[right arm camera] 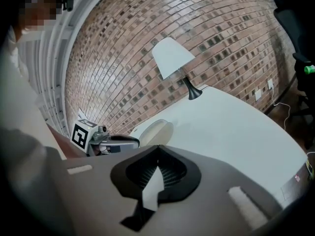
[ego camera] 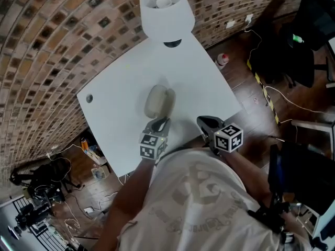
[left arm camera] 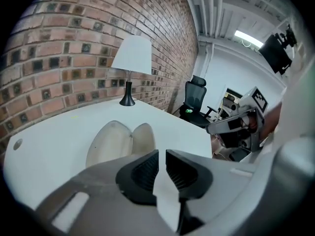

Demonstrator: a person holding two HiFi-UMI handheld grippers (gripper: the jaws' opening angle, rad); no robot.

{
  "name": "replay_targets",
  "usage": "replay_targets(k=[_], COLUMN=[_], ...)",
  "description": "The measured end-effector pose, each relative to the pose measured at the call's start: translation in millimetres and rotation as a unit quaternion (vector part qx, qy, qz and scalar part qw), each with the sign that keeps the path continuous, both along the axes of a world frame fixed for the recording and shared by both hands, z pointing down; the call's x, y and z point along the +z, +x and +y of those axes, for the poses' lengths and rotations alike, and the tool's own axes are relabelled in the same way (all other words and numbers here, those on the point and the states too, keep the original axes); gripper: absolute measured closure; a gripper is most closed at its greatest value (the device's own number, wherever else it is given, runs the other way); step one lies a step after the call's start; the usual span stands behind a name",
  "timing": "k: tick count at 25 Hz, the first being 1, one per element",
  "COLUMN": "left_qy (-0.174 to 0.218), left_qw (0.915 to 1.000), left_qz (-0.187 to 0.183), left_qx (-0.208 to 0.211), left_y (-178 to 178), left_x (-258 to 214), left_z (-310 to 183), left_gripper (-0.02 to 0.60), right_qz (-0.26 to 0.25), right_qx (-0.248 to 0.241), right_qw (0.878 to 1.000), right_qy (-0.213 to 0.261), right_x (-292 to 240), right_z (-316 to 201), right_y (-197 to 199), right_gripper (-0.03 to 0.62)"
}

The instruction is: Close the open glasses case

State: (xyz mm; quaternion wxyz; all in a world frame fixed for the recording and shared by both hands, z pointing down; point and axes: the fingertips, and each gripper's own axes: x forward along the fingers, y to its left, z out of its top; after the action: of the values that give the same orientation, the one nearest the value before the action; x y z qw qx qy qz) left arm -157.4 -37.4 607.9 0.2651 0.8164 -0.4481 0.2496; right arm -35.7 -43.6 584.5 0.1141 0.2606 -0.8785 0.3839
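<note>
Case place: the glasses case (ego camera: 155, 101) lies open near the middle of the white desk (ego camera: 201, 69), at 6 o'clock from the lamp (ego camera: 166, 10) in the head view.
Case axis: its long axis runs roughly 12 to 6 o'clock in that view. The two shells lie side by side, the broader one on the 9 o'clock side and the narrower one on the 3 o'clock side.
Left jaws: on my left gripper (ego camera: 161, 123) the jaws stand a narrow slit apart. Nothing is between them and they touch nothing.
Right jaws: on my right gripper (ego camera: 205, 122) the jaws are pressed together at the tips and hold nothing.
Left hand pose: it tilts down toward the desk and aims at 12 o'clock. The tips sit just short of the case's near end.
Right hand pose: it hangs over the desk's near edge, at 4 o'clock from the case and apart from it, aimed toward about 10 o'clock.
</note>
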Motion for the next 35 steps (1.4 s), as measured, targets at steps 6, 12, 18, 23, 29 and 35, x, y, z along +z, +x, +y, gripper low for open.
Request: replay_targets(k=[6,12,18,23,29,35], left_qy=[0.001,-0.014,-0.008,0.003,-0.021,-0.040], left_qw=[0.9990,0.9889,0.9704,0.9599,0.9562,0.9589], left_qz=[-0.042,-0.139,-0.228,-0.264,-0.278,-0.265], left_qx=[0.015,0.052,0.080,0.096,0.088,0.093], left_y=[3.6,4.6,5.6,11.5,4.9,9.2], left_x=[3.4,21.5,33.9,35.9,45.6,47.4], left_z=[-10.8,-17.4,-23.5,-27.9,-29.7,-25.0], left_gripper=[0.486,0.448,0.430,0.430,0.444,0.509], right_qz=[-0.001,-0.002,-0.003,-0.007,-0.007,-0.010], right_qx=[0.021,0.029,0.031,0.034,0.038,0.040], right_qw=[1.000,0.999,0.999,0.999,0.999,0.999], right_qy=[-0.005,-0.014,-0.017,-0.020,-0.024,-0.023], right_x=[2.1,7.3,7.5,8.2,9.9,11.3], right_z=[-2.4,1.4,-2.4,-1.8,1.5,0.8], right_y=[13.9,19.5,23.0,24.4,30.2,31.8], right_gripper=[0.586,0.586,0.586,0.586,0.586,0.586])
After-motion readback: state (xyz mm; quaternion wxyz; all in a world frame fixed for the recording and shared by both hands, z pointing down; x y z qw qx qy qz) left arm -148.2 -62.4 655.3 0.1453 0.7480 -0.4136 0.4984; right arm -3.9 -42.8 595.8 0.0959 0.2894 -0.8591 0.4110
